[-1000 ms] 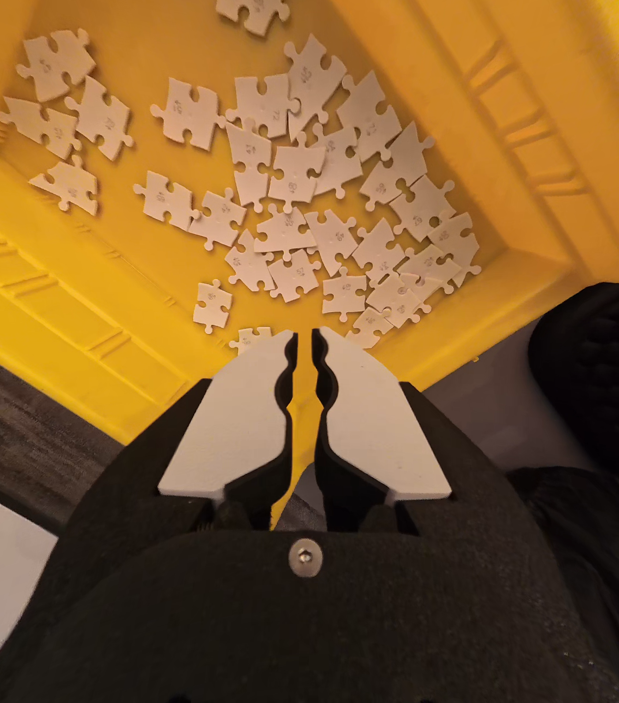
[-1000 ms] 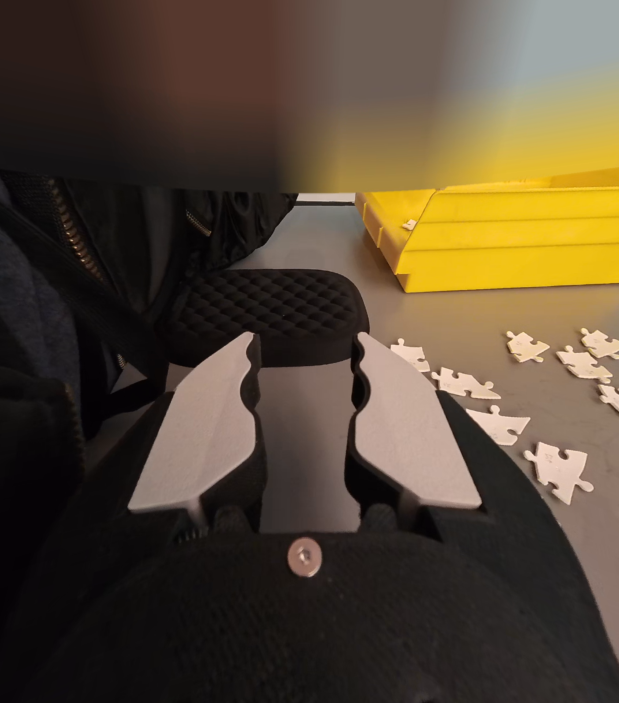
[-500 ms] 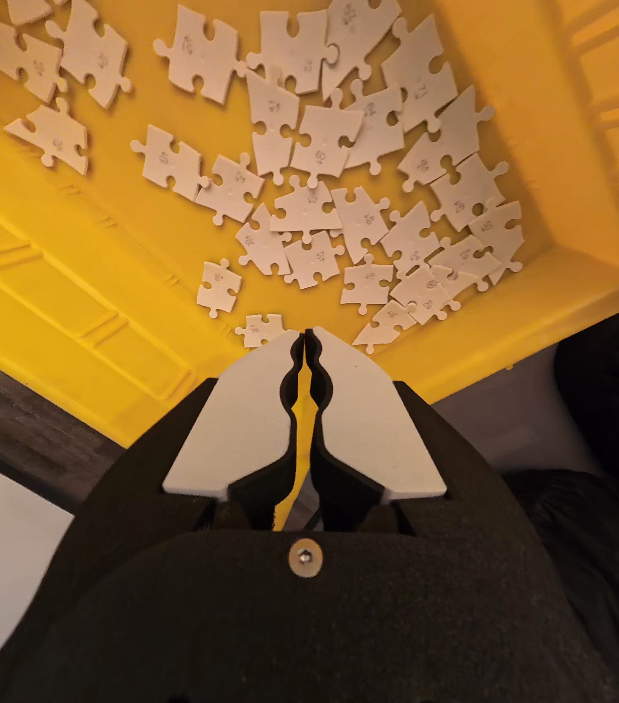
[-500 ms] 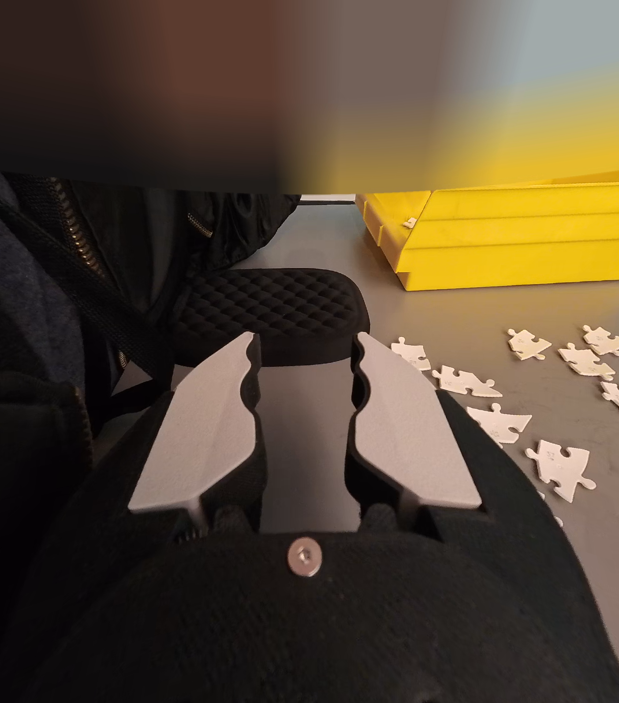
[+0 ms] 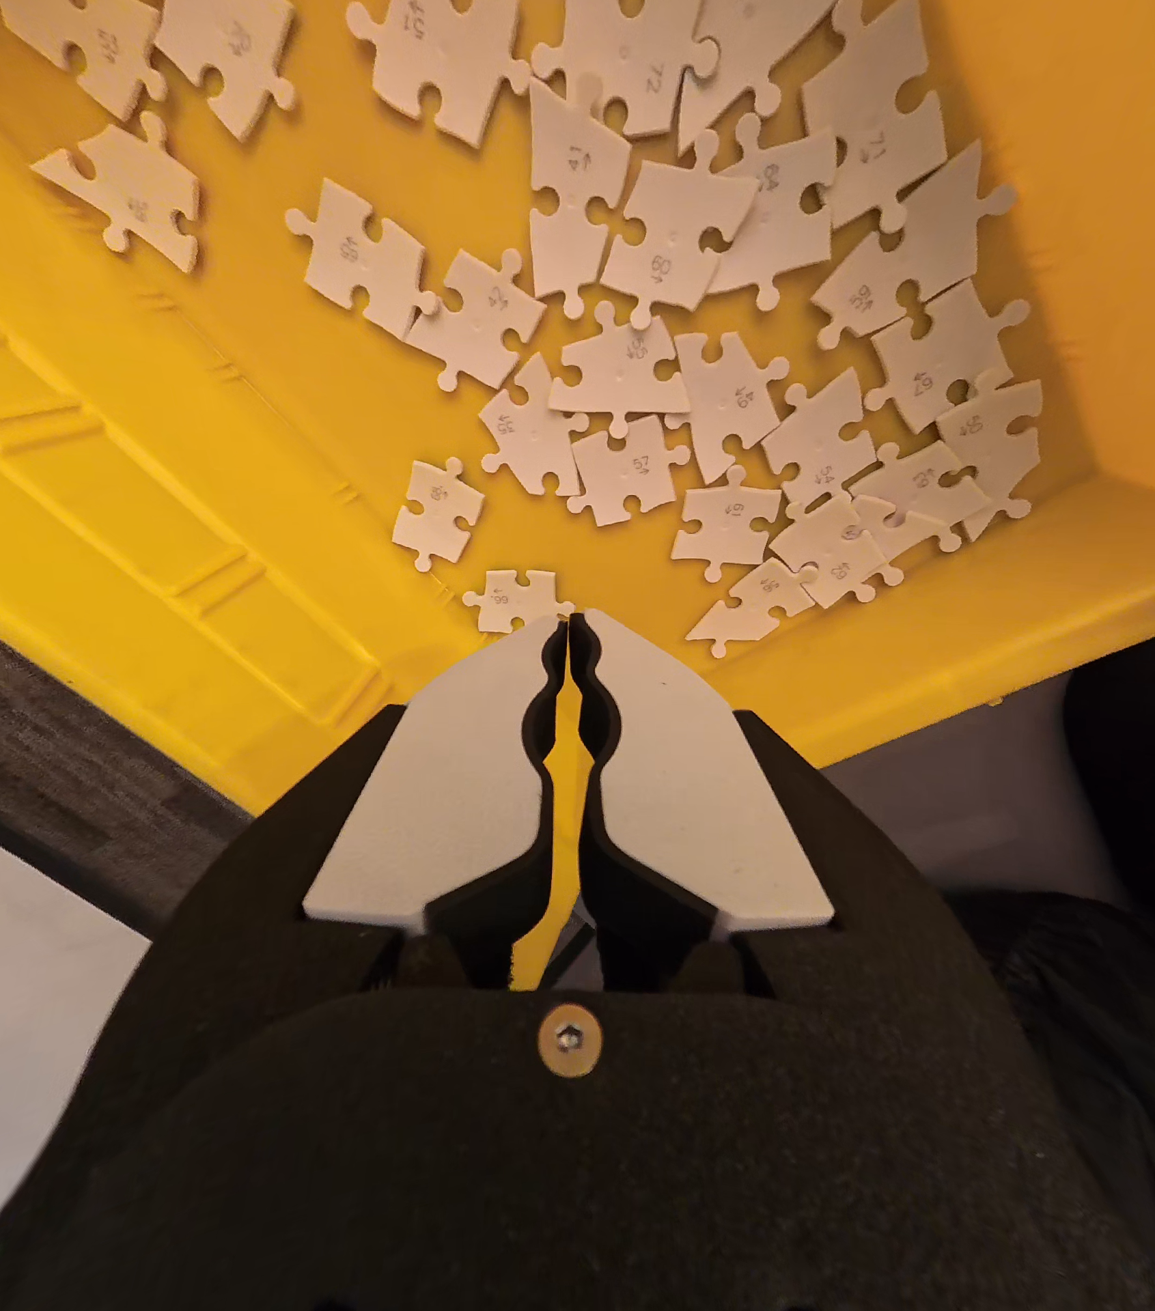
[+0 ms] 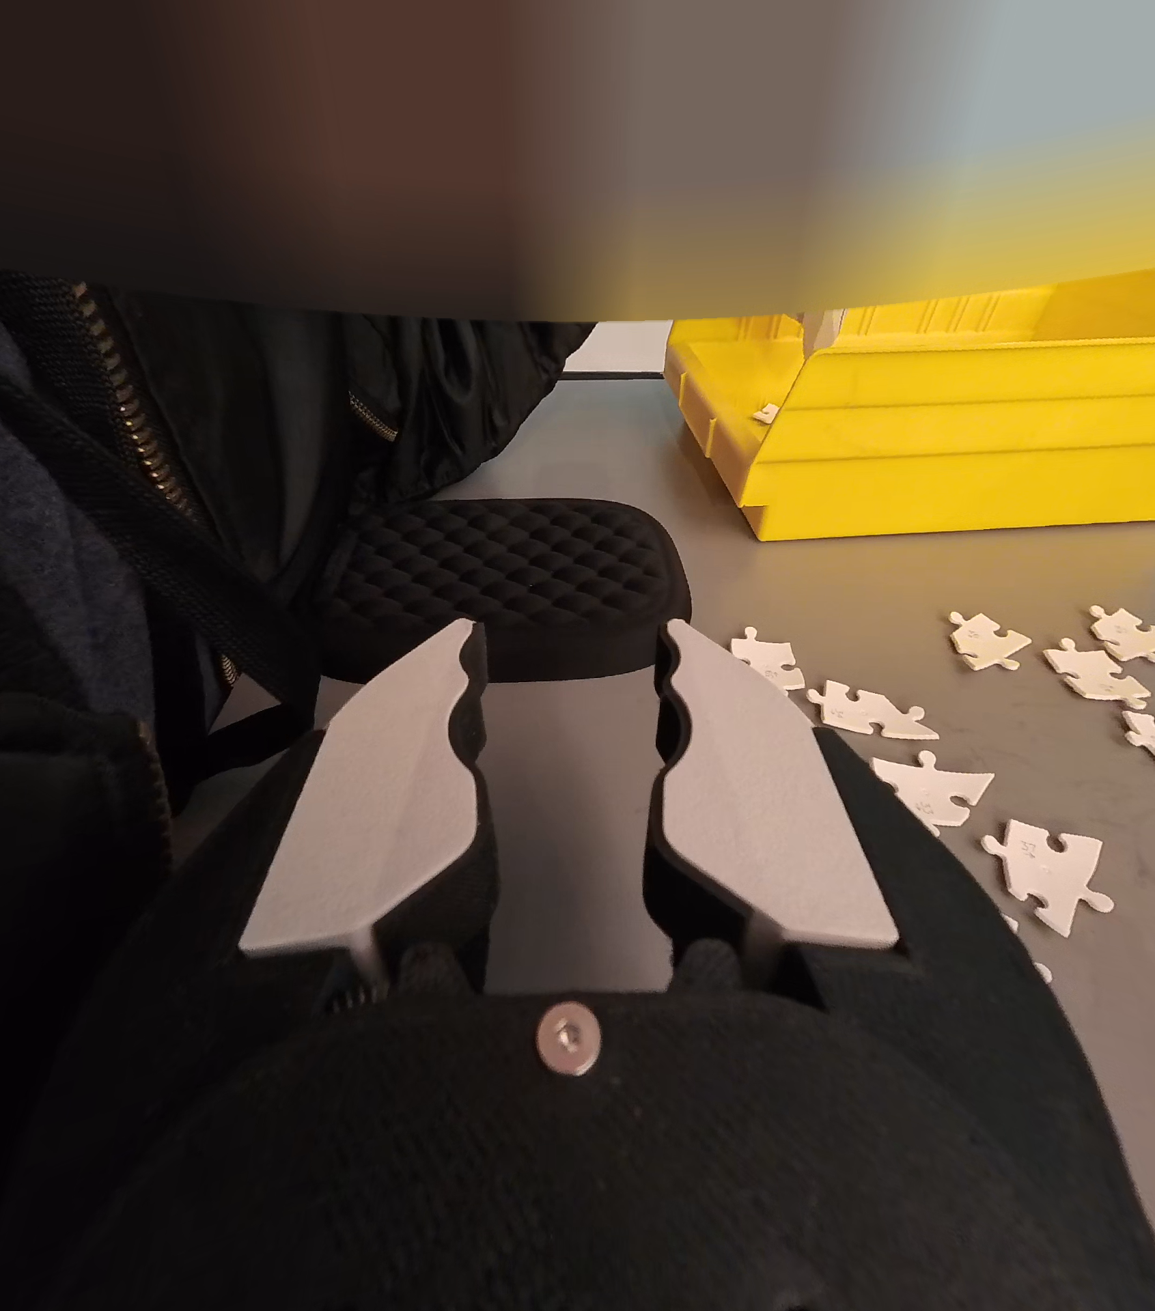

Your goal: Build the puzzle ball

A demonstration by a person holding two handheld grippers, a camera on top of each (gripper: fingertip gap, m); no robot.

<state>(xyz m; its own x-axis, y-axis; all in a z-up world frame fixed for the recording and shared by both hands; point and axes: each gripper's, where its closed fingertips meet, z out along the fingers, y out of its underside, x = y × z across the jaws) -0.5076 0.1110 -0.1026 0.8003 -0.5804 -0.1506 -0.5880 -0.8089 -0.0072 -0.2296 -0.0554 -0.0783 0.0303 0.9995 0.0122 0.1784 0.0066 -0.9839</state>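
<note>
Those puzzle pieces (image 5: 638,369) look thin, light and fairly stiff, lying flat and overlapping in the yellow bin (image 5: 155,496) — I'd guess they're a pain to pick off a smooth floor, so best to catch one by an edge or a knob, maybe where one rides up over another. The left tool (image 5: 569,624) points steeply down into the bin with its tips pinched together on nothing, right beside one loose piece (image 5: 514,599) near the bin's wall. The right tool (image 6: 571,638) sits low and level over the grey worktop (image 6: 844,582), jaws spread wide and empty, aimed at a black quilted pad (image 6: 510,567). More pieces on the worktop (image 6: 1050,872) lie off to its right — no ball started that I can see.
</note>
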